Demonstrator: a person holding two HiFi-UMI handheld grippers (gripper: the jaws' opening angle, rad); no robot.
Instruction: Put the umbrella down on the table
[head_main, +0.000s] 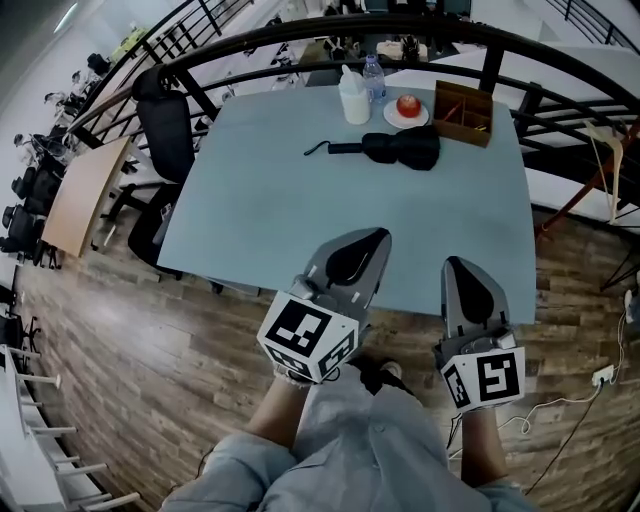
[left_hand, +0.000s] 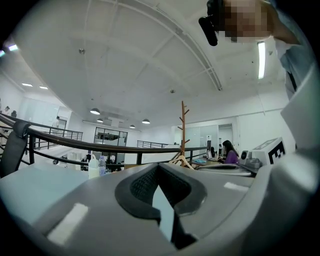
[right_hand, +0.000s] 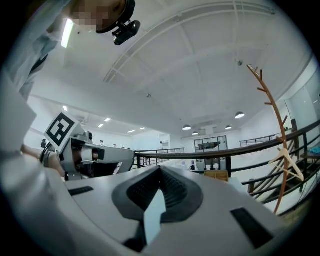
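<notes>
head view, looking steeply down: a pale blue-grey table (head_main: 300, 230) stands on a wood-plank floor (head_main: 150, 380), beside a curved black railing (head_main: 300, 35). a folded black umbrella (head_main: 400, 148) lies flat on the far part of the table, its slim handle end pointing to the view's left. no gripper touches it.

just beyond the umbrella stand a white bottle (head_main: 353, 98), a clear water bottle (head_main: 374, 78), a plate (head_main: 392, 118) with a red apple (head_main: 407, 105) on it, and an open wooden box (head_main: 462, 112). a black office chair (head_main: 165, 130) stands at the table's left edge.

the two grippers are held side by side over the table's near edge, well apart from the umbrella, each pointing level toward it. the left gripper (head_main: 375, 238) reaches a little farther over the table than the right gripper (head_main: 455, 265).

left gripper view: the left gripper's (left_hand: 159, 167) grey jaws are closed, tips together, with nothing held between them. the table top and the two bottles show beyond on the left, and a wooden coat stand (left_hand: 182, 135) rises behind the railing.

right gripper view: the right gripper's (right_hand: 160, 170) jaws are likewise together at the tips and empty. the left gripper shows at that view's left, and the coat stand (right_hand: 272, 125) on the right.
</notes>
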